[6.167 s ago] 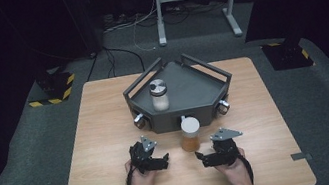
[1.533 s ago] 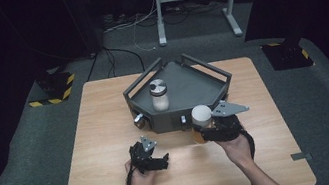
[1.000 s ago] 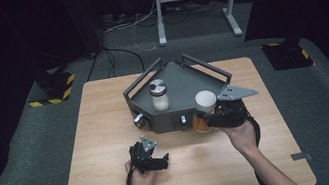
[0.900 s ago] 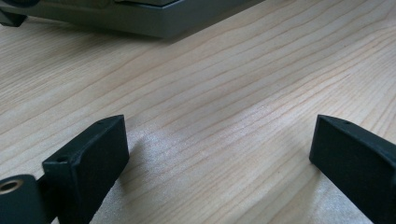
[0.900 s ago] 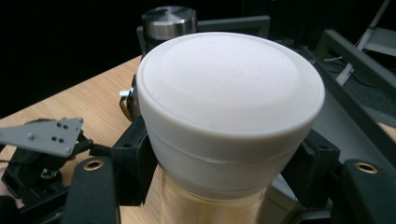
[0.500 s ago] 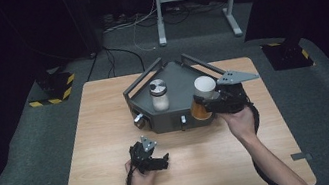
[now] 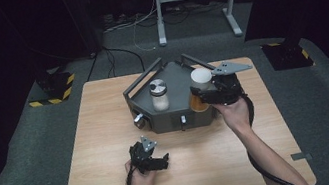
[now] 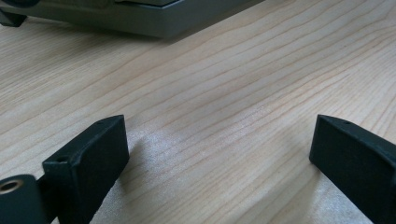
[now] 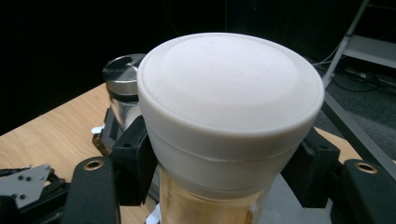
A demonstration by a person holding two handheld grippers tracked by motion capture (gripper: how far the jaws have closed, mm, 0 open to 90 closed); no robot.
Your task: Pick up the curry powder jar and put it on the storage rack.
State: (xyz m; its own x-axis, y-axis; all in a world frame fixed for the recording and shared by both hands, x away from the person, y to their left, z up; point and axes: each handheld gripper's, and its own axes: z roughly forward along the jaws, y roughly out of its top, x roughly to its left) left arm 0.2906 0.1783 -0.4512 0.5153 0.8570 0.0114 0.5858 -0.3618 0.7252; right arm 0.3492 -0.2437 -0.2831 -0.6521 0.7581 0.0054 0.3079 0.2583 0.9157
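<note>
In the high view the right gripper [image 7: 200,97] sits right of centre, held over the right part of the grey tray [image 7: 176,78] that stands on the wooden table [image 7: 98,134]. The person's right forearm runs up from the lower right corner of the frame, stretched well forward, with the hand wrapped around the gripper's rear and the grey plate on top pointing toward the right. Its jaws are clamped on a jar [image 7: 200,89] with a white lid and amber contents; the jar is upright, over the tray's right side. In the right gripper view the jar [image 9: 224,126] is at the centre, both black jaws pressing its sides just below the lid.

A second jar with a metal cap [image 7: 159,95] stands in the tray, left of the held one.

The left gripper [image 7: 164,162] lies low in the lower middle of the high view, the left hand curled around it on the table. In the left gripper view its jaws stand wide apart with nothing but bare wood between them.
</note>
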